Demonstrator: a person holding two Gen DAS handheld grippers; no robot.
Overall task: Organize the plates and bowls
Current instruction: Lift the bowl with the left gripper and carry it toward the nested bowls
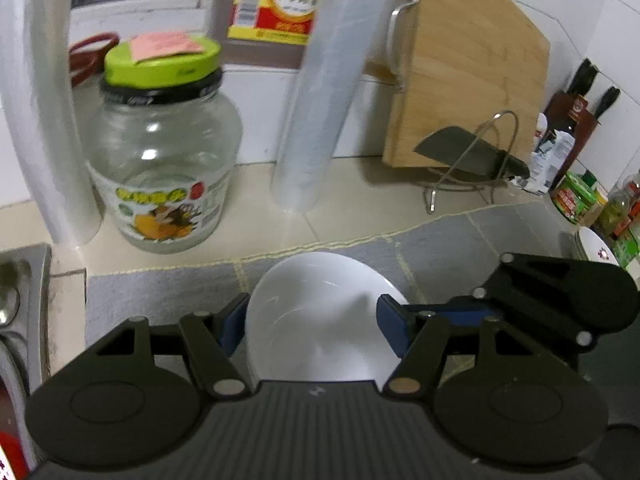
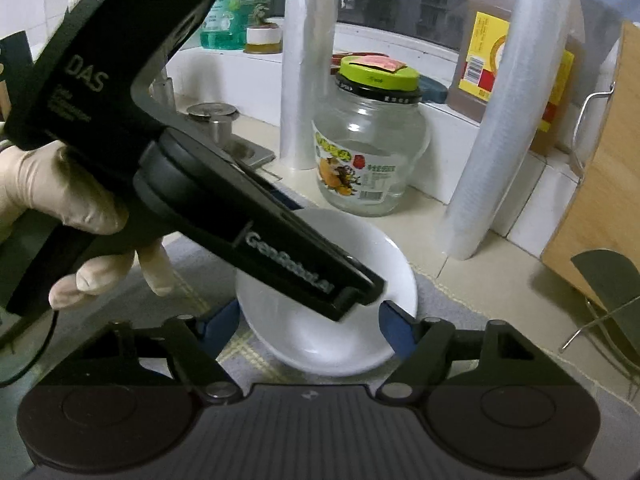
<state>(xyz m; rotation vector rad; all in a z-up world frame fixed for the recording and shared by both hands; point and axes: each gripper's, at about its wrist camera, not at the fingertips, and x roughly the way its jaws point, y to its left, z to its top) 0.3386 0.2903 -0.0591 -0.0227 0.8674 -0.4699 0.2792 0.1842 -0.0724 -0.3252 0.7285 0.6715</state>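
White round ceramic bowl (image 1: 316,316) sits on a grey woven mat (image 1: 160,292) on the beige tiled tabletop (image 1: 360,184), just in front of a clear glass jar w/ green lid (image 1: 162,148). Left gripper (image 1: 312,326): blue fingers (image 1: 234,326) straddle the bowl, pressed on its sides — narrow opening, gripping it. Right gripper (image 2: 310,326): fingers (image 2: 394,330) part open, either side of the bowl's near rim; contact can't be told. Left gripper body crosses the right wrist view, held by a gloved hand (image 2: 76,216). Wooden cutting board (image 1: 464,80) leans at the wall to the right; a second plate (image 1: 596,246) far right.
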